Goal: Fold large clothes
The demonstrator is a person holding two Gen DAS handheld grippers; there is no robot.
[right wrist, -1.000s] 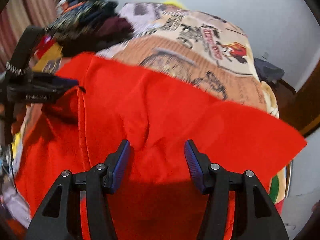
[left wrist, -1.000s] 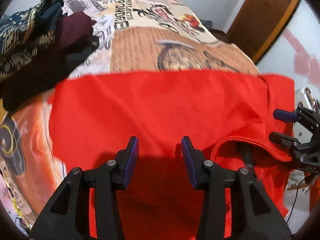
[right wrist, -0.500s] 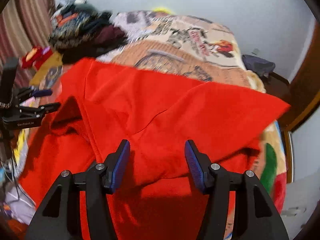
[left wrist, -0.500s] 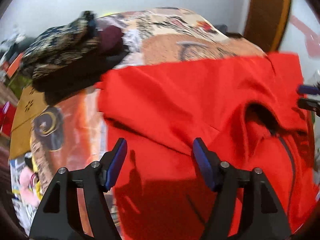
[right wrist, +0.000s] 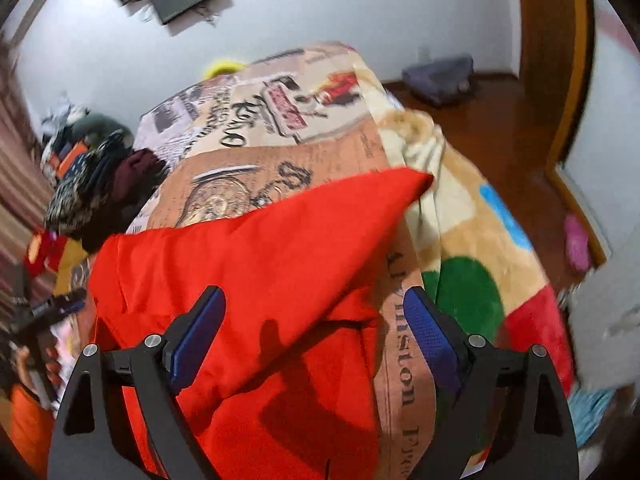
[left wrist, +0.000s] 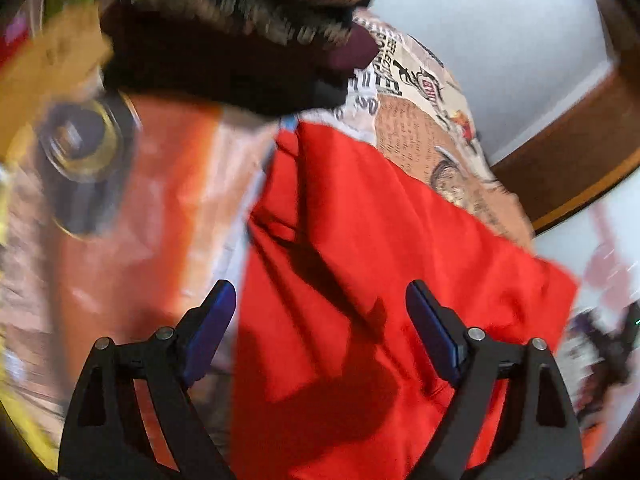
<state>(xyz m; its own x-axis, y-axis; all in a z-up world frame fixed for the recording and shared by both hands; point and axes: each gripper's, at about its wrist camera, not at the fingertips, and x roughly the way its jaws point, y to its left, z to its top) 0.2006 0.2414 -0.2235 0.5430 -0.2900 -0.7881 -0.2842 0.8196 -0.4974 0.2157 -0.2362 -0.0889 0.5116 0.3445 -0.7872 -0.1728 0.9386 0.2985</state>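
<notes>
A large red garment (left wrist: 380, 280) lies on a bed with a printed bedspread (left wrist: 424, 136), its upper part folded down over the lower part. In the right wrist view the garment (right wrist: 256, 260) shows a folded edge with a pointed corner toward the right. My left gripper (left wrist: 320, 328) is wide open and empty, above the garment's left edge. My right gripper (right wrist: 316, 328) is wide open and empty, above the garment's right side. The left gripper also shows small at the left edge of the right wrist view (right wrist: 52, 304).
A pile of dark patterned clothes (left wrist: 240, 32) lies at the bed's far left, also in the right wrist view (right wrist: 96, 176). A colourful blanket (right wrist: 472, 240) hangs on the bed's right side. A wooden door (right wrist: 552, 60) and wooden floor (right wrist: 500, 128) are beyond.
Both grippers opened wider and swung outward: the left toward the garment's left edge, the right toward its right side. The folded top layer now lies loose on the garment.
</notes>
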